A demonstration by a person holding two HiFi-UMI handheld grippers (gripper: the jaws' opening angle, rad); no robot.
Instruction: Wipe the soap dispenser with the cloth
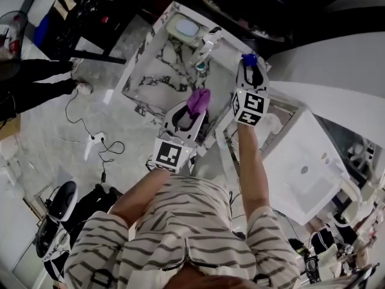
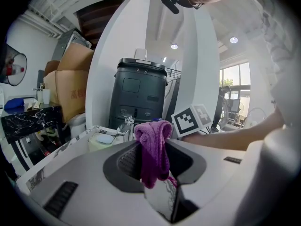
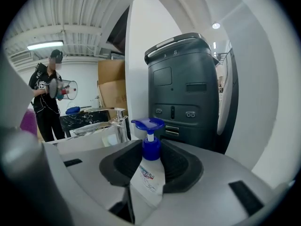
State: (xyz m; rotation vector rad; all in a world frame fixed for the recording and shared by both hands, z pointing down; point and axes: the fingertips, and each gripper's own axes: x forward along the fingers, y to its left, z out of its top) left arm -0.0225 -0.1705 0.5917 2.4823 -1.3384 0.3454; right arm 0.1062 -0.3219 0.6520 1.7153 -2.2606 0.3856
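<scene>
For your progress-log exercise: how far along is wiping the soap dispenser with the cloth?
Done: the left gripper clamps the purple cloth, the right gripper the soap dispenser. In hand: both are held up by the marble counter, apart. Left: all the wiping; cloth and dispenser do not touch yet.

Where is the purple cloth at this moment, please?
Head view, centre: the purple cloth is clamped in the left gripper, just left of the soap dispenser held by the right gripper.

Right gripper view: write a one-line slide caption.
Right gripper grips a blue-pumped soap dispenser between its jaws, tap behind.
</scene>
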